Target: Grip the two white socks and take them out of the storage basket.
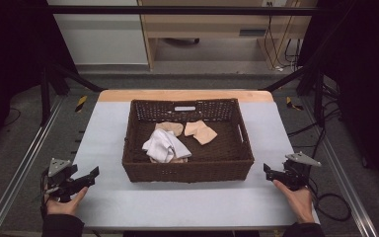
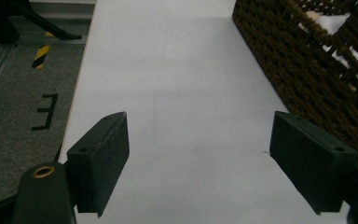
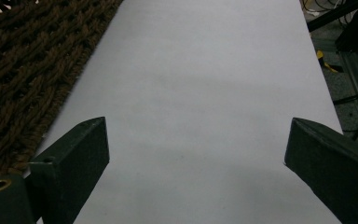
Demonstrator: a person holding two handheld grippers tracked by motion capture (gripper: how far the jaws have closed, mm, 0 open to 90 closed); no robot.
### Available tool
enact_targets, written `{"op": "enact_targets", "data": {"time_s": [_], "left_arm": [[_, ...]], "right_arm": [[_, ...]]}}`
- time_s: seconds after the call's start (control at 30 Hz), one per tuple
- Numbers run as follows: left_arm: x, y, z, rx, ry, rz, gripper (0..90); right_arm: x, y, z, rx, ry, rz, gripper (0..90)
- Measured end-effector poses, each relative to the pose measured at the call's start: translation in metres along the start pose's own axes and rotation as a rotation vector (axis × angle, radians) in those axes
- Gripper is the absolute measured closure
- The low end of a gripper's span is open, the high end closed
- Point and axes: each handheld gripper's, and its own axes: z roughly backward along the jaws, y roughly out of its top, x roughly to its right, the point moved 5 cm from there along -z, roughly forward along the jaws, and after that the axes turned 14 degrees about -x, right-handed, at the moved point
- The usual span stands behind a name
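Note:
A dark brown woven basket [image 1: 187, 165] stands in the middle of the white table [image 1: 177, 202]. Inside it lie a crumpled white cloth [image 1: 165, 145] and two tan cloth pieces [image 1: 201, 131]. My left gripper [image 1: 90, 175] rests at the table's front left, left of the basket, jaws wide open with nothing between them. My right gripper [image 1: 268, 170] sits at the front right, beside the basket's right front corner, also open and empty. In the left gripper view the basket wall [image 2: 307, 70] runs along the right; in the right gripper view the basket wall [image 3: 32, 74] runs along the left.
Grey floor with metal rails [image 1: 24, 163] borders the table on both sides. Cables [image 1: 333, 205] trail on the floor at the right. A wooden cabinet [image 1: 217, 24] stands beyond the table's far edge. Bare table lies ahead of both grippers.

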Motion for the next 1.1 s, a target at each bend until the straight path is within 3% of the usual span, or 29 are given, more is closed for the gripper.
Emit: {"op": "enact_targets", "data": {"time_s": [0.2, 0.3, 0.6, 0.73, 1.1], "left_arm": [[0.005, 0.006, 0.005, 0.022, 0.005, 0.012, 22.9], [0.008, 0.012, 0.01, 0.056, 0.003, 0.027, 25.4], [0.017, 0.027, 0.02, 0.091, 0.018, 0.029, 29.5], [0.022, 0.038, 0.023, 0.11, 0.029, 0.02, 29.9], [0.046, 0.072, 0.035, 0.178, -0.01, -0.014, 29.8]], "right_arm": [[-0.002, 0.0, 0.001, 0.004, -0.002, 0.014, 6.3], [-0.002, 0.0, 0.002, 0.006, -0.004, 0.018, 6.3], [-0.003, 0.0, 0.005, 0.021, 0.007, 0.019, 6.1], [-0.004, -0.001, 0.005, 0.016, 0.001, 0.027, 6.1], [-0.003, -0.001, 0.005, 0.016, -0.01, 0.027, 6.1]]}}
